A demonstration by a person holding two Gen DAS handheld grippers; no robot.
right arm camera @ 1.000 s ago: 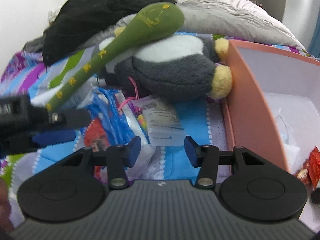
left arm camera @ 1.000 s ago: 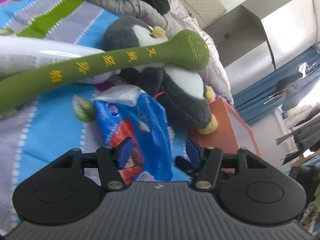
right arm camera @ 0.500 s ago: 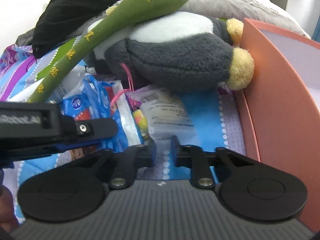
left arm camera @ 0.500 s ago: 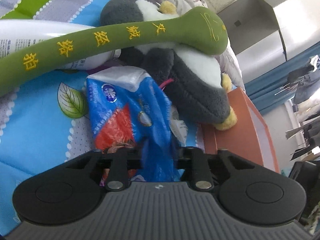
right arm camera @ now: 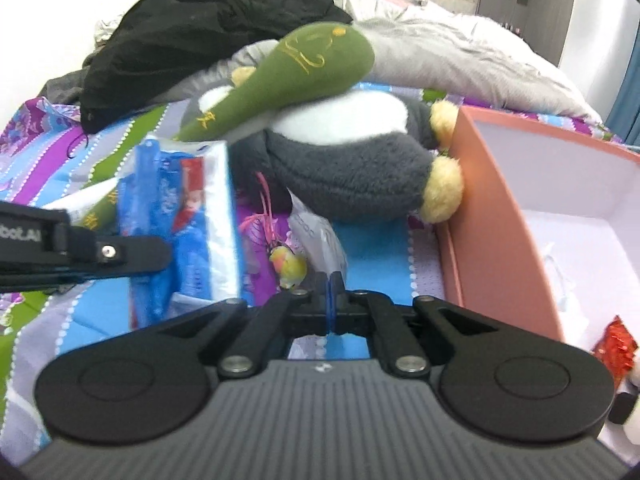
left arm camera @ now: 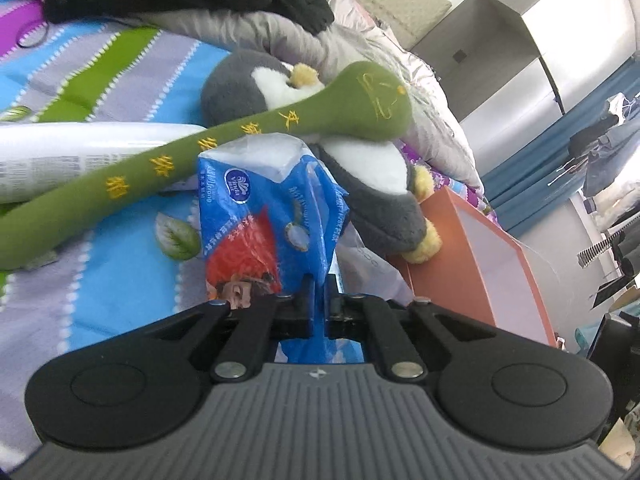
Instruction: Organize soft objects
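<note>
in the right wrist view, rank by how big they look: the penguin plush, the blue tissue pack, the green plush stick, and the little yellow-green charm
1. Penguin plush.
2-3. Green plush stick and blue tissue pack: similar; the pack is nearer and hides part of the stick, so unranked.
4. Yellow-green charm.

Plush mallet (left arm camera: 248, 148) lies across penguin plush (left arm camera: 372, 196) on bed (left arm camera: 120, 264); tissue pack (left arm camera: 260, 216) before them, open box (left arm camera: 492, 264) at right.
</note>
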